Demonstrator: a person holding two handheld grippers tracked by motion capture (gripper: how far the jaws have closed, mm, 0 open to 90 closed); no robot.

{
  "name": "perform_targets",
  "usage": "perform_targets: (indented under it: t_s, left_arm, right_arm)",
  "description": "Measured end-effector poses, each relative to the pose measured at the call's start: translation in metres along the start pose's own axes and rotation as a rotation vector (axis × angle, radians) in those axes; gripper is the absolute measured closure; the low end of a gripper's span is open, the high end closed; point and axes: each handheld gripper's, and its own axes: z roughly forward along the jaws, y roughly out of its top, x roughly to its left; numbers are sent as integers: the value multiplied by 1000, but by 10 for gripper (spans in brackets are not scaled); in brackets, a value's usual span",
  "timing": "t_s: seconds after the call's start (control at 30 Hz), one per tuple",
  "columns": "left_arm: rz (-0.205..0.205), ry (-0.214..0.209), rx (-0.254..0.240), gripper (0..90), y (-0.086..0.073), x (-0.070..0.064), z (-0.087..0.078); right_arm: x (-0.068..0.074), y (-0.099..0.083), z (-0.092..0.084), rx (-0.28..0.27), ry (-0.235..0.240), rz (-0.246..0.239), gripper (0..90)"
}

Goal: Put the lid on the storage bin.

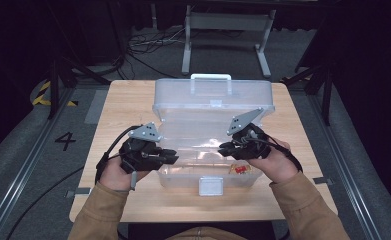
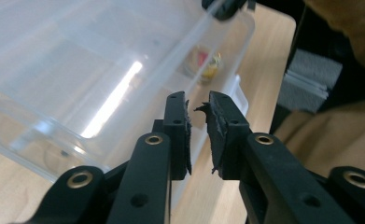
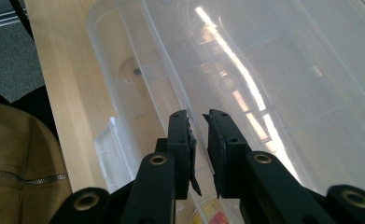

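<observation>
The clear plastic box point(image 1: 208, 172) sits near the front edge of the surface point(image 1: 128, 100), roughly at its middle, with its lid point(image 1: 213, 97) swung up and leaning back toward the far edge. So the opening looks done, or nearly so: the lid stands well past upright and neither gripper has hold of it. What is left seems to be either taking out the small red-and-yellow item point(image 1: 240, 170) lying in the box's front right corner, or closing up again; which one I cannot tell

The left gripper point(image 1: 169, 157) hovers at the box's left rim, its jaws narrowed to a slim gap with nothing pinched between them. The right gripper point(image 1: 226, 148) hangs over the right part of the box interior, its jaws likewise close together with a thin gap and empty

Count: one box with one lid, one white latch point(image 1: 210, 186) at its front wall, one small item inside, two grippers, one surface
</observation>
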Motion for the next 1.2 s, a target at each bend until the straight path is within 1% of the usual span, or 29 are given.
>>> perform_targets:
  t_s: [0.03,0.07,0.1,0.13,0.17,0.2,0.23,0.27,0.3,0.33,0.37,0.4,0.47,0.5,0.53,0.57,0.67,0.7,0.73,0.8,0.87,0.97,1.2]
  left_arm:
    - [0,0,0,801,0,0,0]
    - [-15,12,-33,816,1,1,-3]
    - [-28,24,-48,824,0,1,-4]
    - [-28,24,-48,832,0,1,-4]
    - [-51,50,-77,841,0,3,-6]
    - [-64,59,-93,850,-1,4,-7]
    - [-64,59,-93,870,-1,4,-7]
    - [-86,91,-130,887,-2,6,-9]
    - [-86,91,-130,892,-2,6,-9]
    - [-100,114,-155,894,-3,7,-9]
    - [-100,114,-155,895,-3,7,-9]
    - [-106,138,-166,895,-3,7,-9]
    - [-123,166,-177,895,-3,8,-9]
    - [-138,182,-192,895,-4,9,-9]
    - [-145,196,-199,895,-4,10,-9]
    - [-145,196,-199,895,-4,10,-9]
    - [-164,238,-222,896,-6,13,-10]
    - [-168,245,-234,896,-6,14,-12]
    - [-175,239,-242,897,-7,14,-12]
    - [-176,242,-235,898,-7,15,-12]
    - [-184,244,-243,898,-8,16,-12]
    - [-181,245,-241,898,-8,15,-13]
    - [-182,240,-238,898,-8,16,-13]
  right_arm:
    - [0,0,0,0,0,0,794]
    - [1,0,0,-1,-1,1,794]
    - [1,-1,0,-2,-1,1,794]
    - [1,-1,0,-2,-1,1,794]
    - [1,-1,0,-5,0,0,794]
    - [1,-2,0,-6,0,1,794]
    - [1,-2,0,-8,-1,0,794]
    - [1,-2,0,-12,0,3,794]
    - [1,-2,0,-12,0,3,794]
    - [1,-3,0,-15,0,4,794]
    - [1,-3,0,-15,0,4,794]
    - [1,-3,0,-15,0,4,794]
    - [3,-4,0,-19,0,6,794]
    - [3,-5,0,-21,0,7,794]
    - [3,-5,0,-23,-1,7,794]
    - [3,-6,0,-24,-1,9,794]
    - [4,-7,0,-24,0,10,794]
    - [5,-7,1,-25,0,10,794]
    - [5,-8,1,-25,3,10,794]
    - [6,-10,1,-32,8,13,794]
    - [7,-11,1,-28,5,15,794]
    - [8,-11,1,-32,6,17,794]
    - [10,-12,3,-18,15,15,790]
